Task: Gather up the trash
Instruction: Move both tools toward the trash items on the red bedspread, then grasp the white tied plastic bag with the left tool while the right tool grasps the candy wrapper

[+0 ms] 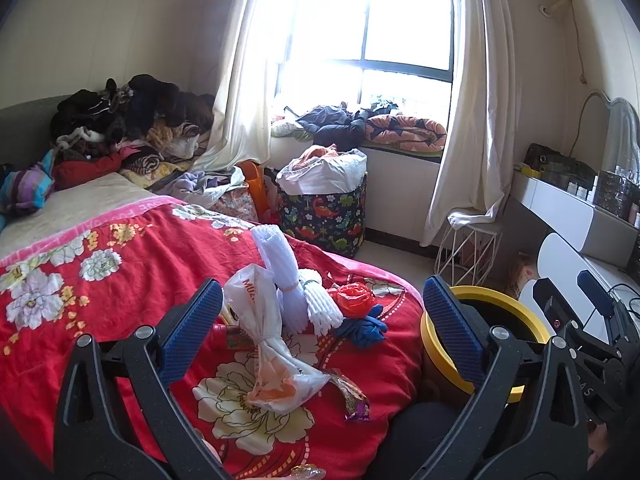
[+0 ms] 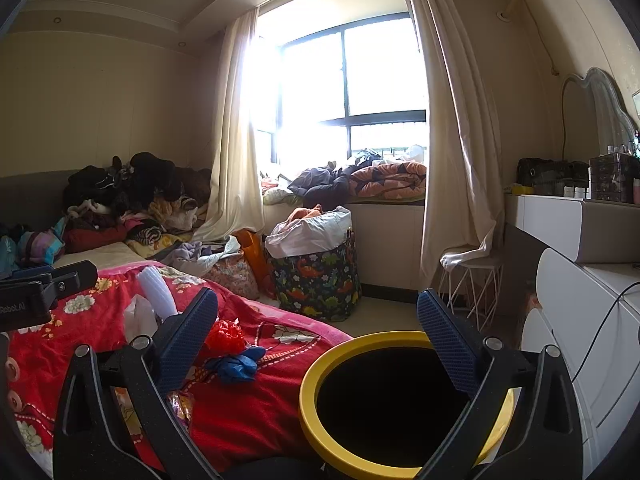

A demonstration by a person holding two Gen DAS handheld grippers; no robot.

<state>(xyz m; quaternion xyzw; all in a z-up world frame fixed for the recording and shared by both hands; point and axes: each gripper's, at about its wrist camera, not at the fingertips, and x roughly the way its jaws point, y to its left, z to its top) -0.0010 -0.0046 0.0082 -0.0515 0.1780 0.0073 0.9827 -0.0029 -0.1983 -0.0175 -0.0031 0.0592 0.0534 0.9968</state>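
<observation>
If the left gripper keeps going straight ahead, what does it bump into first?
Probably the knotted white plastic bag on the red blanket, lying between the open left gripper fingers; depth is uncertain.

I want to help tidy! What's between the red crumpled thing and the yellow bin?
A crumpled blue glove, lying on the red blanket beside the red wad, short of the yellow bin. Both views show it.

Bed with red floral blanket (image 1: 120, 280), bearing scattered trash: knotted white plastic bag (image 1: 272, 344) with orange print; white foam netting (image 1: 280, 264) bundled with a rubber band; crumpled red plastic (image 1: 354, 298); blue glove (image 1: 366, 330) just beside it; shiny snack wrapper (image 1: 352, 398) near the blanket's edge. Left gripper (image 1: 324, 332), blue-padded fingers (image 1: 192, 332) spread wide, nothing between them. Yellow-rimmed bin (image 1: 532, 328) beside the bed. Right gripper (image 1: 580, 300) beyond the bin. Dinosaur-print hamper (image 1: 324, 216) under the window.
</observation>
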